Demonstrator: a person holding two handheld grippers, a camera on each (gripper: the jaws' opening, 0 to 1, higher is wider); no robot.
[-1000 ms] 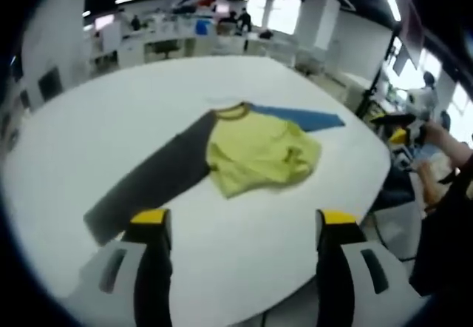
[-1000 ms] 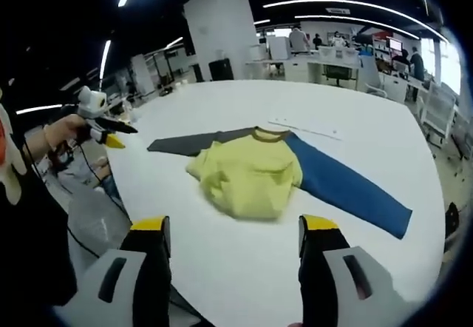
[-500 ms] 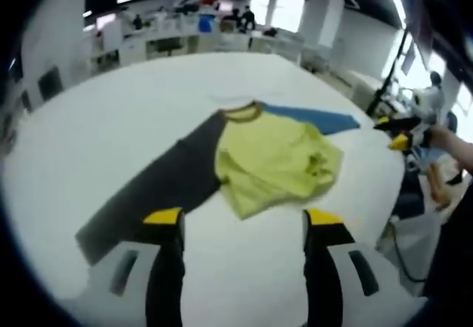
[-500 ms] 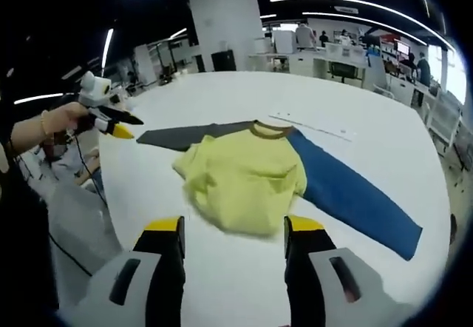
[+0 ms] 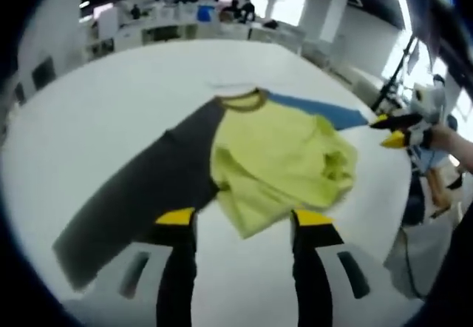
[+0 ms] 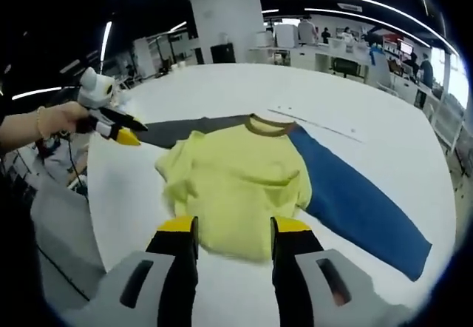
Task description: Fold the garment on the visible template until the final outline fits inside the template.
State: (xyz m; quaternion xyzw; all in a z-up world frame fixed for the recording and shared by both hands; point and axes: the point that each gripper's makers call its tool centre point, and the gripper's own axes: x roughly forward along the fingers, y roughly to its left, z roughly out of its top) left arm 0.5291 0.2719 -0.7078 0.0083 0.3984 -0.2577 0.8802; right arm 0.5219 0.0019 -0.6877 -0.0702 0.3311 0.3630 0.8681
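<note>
The garment [image 5: 273,160] lies mid-desk [image 5: 89,105], yellow body bunched, dark sleeve [image 5: 140,194] and blue sleeve [image 6: 355,201] spread toward opposite edges. Left gripper [image 5: 244,218] and right gripper [image 6: 225,226] hover just short of the near hem, jaws apart, holding nothing. Best approach is probably to pinch only the hem corners, lift evenly, and flatten the wrinkles before folding.
</note>
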